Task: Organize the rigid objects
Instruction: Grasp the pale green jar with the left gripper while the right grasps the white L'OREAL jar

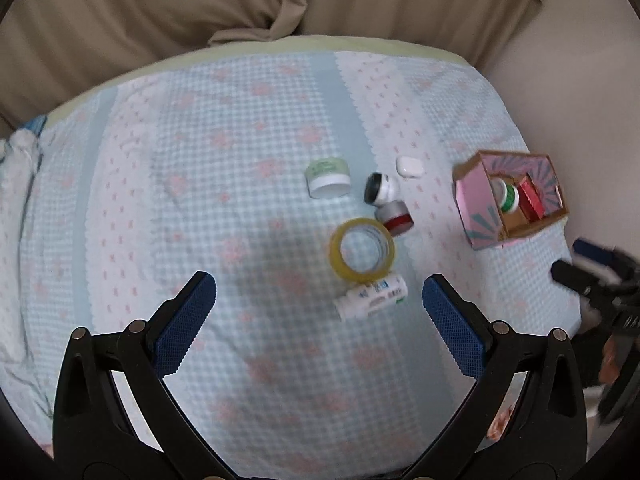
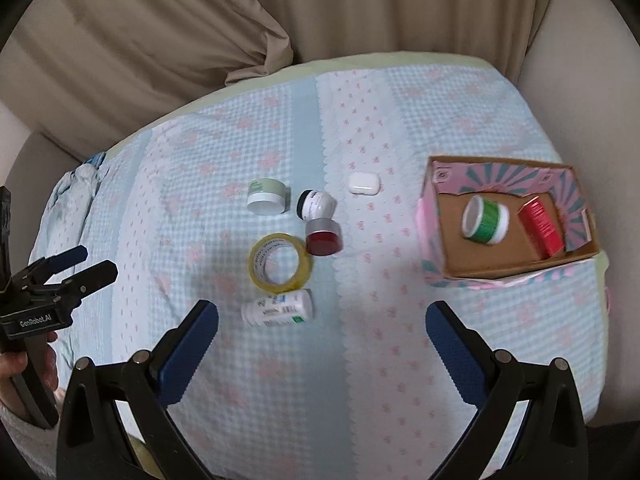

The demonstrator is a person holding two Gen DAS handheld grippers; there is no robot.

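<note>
On the checked bedspread lie a yellow tape roll (image 1: 362, 255) (image 2: 281, 263), a white pill bottle (image 1: 373, 297) (image 2: 278, 307) on its side, a red-bottomed jar (image 1: 394, 218) (image 2: 323, 237), a black-capped white jar (image 1: 381, 188) (image 2: 316, 204), a green-and-white jar (image 1: 328, 179) (image 2: 267, 196) and a white earbud case (image 1: 409, 165) (image 2: 363, 183). A pink box (image 1: 478, 216) (image 2: 434, 236) at the right holds a green jar (image 2: 485, 219) and a red box (image 2: 541, 226). My left gripper (image 1: 318, 308) (image 2: 82, 262) hangs open above the bed. My right gripper (image 2: 322, 338) (image 1: 566, 260) is open too, empty.
Beige pillows (image 2: 160, 40) lie behind the bed. A beige wall (image 1: 580, 100) stands close to the bed's right edge. A hand (image 2: 16, 364) holds the left gripper's handle at the lower left of the right wrist view.
</note>
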